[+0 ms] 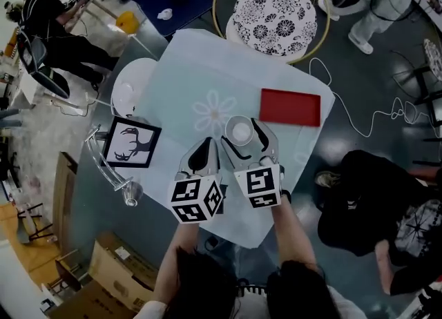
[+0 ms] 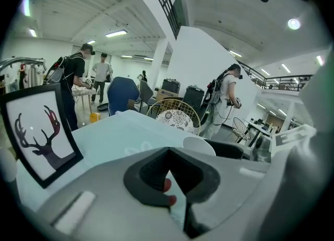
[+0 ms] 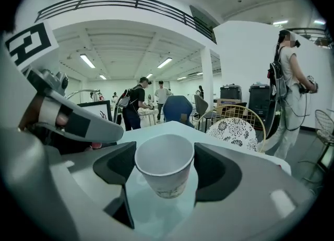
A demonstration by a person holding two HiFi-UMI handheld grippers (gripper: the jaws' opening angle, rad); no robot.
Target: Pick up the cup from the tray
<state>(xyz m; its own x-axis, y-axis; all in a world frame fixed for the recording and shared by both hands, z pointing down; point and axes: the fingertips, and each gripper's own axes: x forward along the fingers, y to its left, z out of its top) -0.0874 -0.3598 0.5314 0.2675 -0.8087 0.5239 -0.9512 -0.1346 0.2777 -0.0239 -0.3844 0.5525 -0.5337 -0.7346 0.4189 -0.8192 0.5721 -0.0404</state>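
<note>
A white paper cup (image 1: 240,132) sits between the two jaws of my right gripper (image 1: 242,128), clear of the pale tablecloth (image 1: 207,69). In the right gripper view the cup (image 3: 165,175) hangs upright and empty, and both dark pads (image 3: 116,168) press on its rim; the right gripper (image 3: 165,161) is shut on it. The red tray (image 1: 290,107) lies bare on the table, just right of the cup. My left gripper (image 1: 206,143) hovers beside the right one with its jaws together and nothing in them; in its own view the left gripper (image 2: 168,151) points across the table.
A framed deer picture (image 1: 131,143) stands at the table's left edge. A wire chair with a patterned cushion (image 1: 273,8) is at the far side, a white stool (image 1: 128,86) to the left. A person (image 1: 373,200) sits right of the table. Cardboard boxes (image 1: 117,262) lie at lower left.
</note>
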